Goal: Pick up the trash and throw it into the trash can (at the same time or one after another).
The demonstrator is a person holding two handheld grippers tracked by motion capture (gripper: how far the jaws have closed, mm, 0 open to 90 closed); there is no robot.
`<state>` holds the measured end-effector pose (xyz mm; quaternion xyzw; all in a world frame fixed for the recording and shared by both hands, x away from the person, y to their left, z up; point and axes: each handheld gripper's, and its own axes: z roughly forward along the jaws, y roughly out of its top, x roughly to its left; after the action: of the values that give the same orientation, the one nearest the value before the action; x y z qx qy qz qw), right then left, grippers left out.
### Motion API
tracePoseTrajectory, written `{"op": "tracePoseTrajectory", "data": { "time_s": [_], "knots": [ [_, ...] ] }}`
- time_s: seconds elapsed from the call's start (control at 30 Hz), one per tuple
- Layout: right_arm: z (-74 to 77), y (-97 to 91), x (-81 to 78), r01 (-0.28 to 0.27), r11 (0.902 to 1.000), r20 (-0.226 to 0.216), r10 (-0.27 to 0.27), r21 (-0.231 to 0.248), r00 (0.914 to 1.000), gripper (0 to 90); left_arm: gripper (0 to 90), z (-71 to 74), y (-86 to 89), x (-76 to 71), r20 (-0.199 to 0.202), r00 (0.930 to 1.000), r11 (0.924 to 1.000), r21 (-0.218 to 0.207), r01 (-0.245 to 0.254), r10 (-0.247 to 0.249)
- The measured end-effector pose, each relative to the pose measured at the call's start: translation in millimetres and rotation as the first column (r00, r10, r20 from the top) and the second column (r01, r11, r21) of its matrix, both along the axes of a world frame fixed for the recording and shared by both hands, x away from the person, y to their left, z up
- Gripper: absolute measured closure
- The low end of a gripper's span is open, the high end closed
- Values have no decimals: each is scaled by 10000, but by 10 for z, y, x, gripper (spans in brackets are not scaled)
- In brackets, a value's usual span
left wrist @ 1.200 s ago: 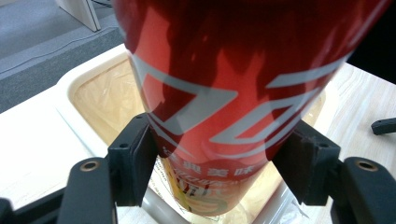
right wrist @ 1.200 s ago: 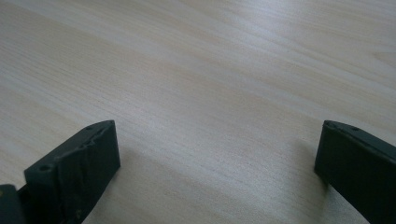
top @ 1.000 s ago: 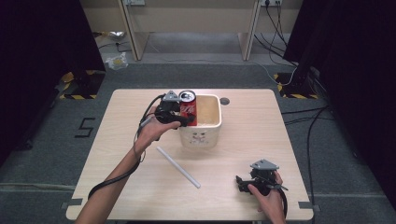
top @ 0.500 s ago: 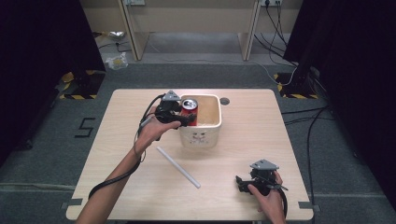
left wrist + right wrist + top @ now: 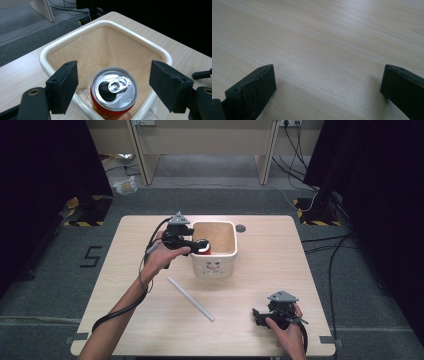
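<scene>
the left gripper (image 5: 113,87) hangs over the near-left corner of the cream bin (image 5: 105,23), jaws spread clear of the opened red soda can (image 5: 113,91), which stands upright inside so it drops in without tipping. the jaws have just been opening; a second ago they clasped the can above the rim, and it now sits lower. the right gripper (image 5: 272,312) rests wide open and empty on the wooden table (image 5: 300,265), away from the white tube (image 5: 191,299).

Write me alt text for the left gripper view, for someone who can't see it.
A red drinks can with an opened silver top stands inside a cream plastic tub, between the open left tongs, whose black pads clear its sides. The tub sits on a pale wooden table.
</scene>
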<state>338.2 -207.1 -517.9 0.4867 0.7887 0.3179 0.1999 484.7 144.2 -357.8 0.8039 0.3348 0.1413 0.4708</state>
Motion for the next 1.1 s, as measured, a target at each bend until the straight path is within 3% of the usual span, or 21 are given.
{"op": "tracePoseTrajectory", "data": {
  "time_s": [0.43,0.93,1.1],
  "knots": [
    [0,0,0,-1,10000,-2,1,-10,10000,2,216,137,165,-180,115,9999,9999,-115,65,-64],
    [0,-1,0,-3,10000,2,3,-12,10000,2,216,112,369,-365,174,9998,9994,-341,-81,87],
    [0,-1,0,-3,10000,0,3,-12,10000,2,219,54,467,-457,169,9991,9987,-349,-373,379]
  ]
}}
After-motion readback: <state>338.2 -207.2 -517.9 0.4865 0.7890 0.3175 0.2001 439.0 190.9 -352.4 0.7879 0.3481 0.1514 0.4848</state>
